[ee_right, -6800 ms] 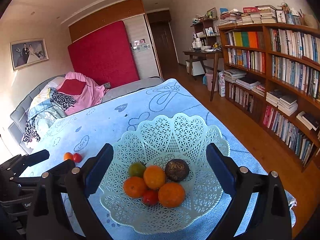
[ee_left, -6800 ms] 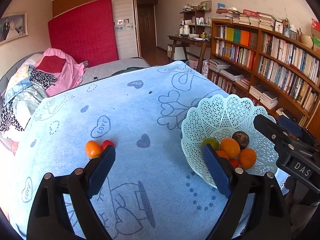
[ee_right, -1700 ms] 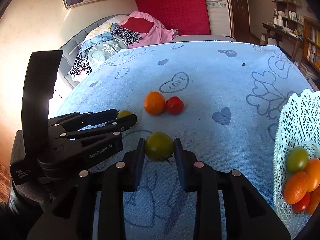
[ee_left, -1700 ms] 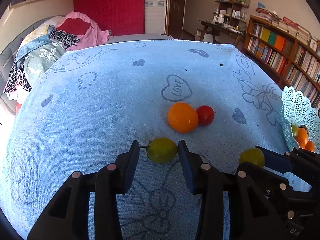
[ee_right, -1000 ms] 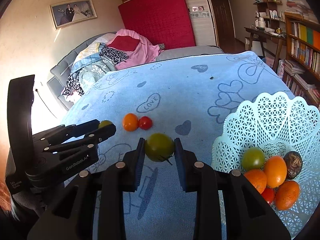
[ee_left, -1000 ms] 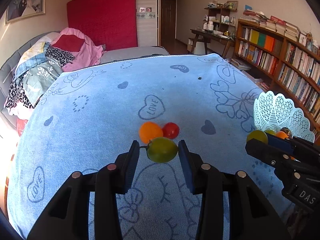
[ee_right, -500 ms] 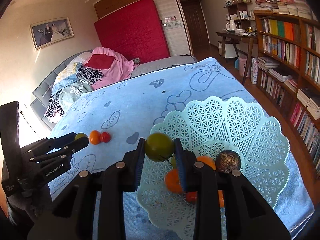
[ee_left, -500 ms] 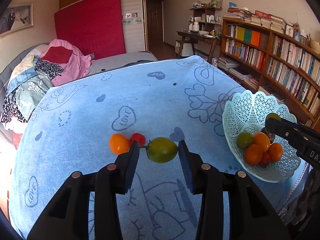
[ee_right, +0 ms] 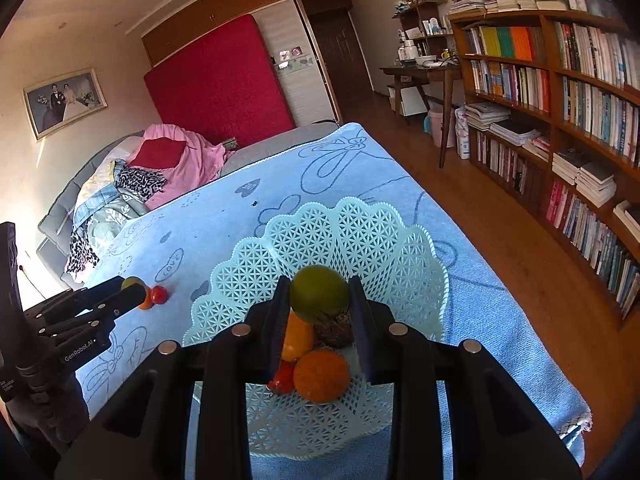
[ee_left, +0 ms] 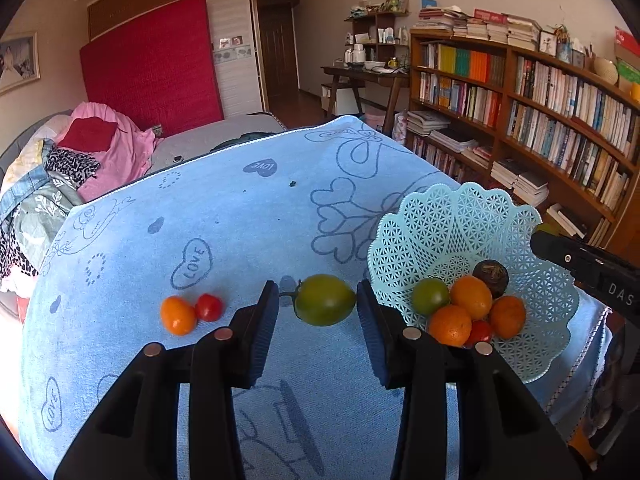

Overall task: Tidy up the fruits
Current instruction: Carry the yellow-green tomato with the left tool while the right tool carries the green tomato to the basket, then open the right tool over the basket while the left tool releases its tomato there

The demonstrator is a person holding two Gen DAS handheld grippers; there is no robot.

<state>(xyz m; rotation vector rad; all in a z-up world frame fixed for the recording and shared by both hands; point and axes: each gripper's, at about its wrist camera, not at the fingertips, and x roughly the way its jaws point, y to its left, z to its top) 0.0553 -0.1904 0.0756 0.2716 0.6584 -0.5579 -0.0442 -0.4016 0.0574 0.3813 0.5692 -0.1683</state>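
1. Bedroom with a blue towel-covered counter [ee_left: 248, 216], bookshelves along the right wall; fruit is being gathered into a pale lattice basket [ee_right: 360, 232] at the counter's right edge.
2. Right gripper [ee_right: 319, 300] is clenched on a green tomato [ee_right: 319, 294], held directly above the basket's pile: an orange [ee_right: 321, 376], a small red tomato [ee_right: 283, 378], a dark round fruit [ee_right: 334, 330].
3. Left gripper [ee_left: 318, 308] grasps a second green tomato [ee_left: 325, 300], hovering over the counter just left of the basket's rim.
4. Two fruits lie loose on the counter toward its left edge: an orange tomato [ee_left: 178, 315] touching a red cherry tomato [ee_left: 209, 307].
5. Step in hand, as I read it: dropping the right gripper's tomato into the basket.
6. Next it likely needs lowering close to the pile and a gentle opening so nothing rolls out; then the left gripper carries its tomato rightward over the rim.
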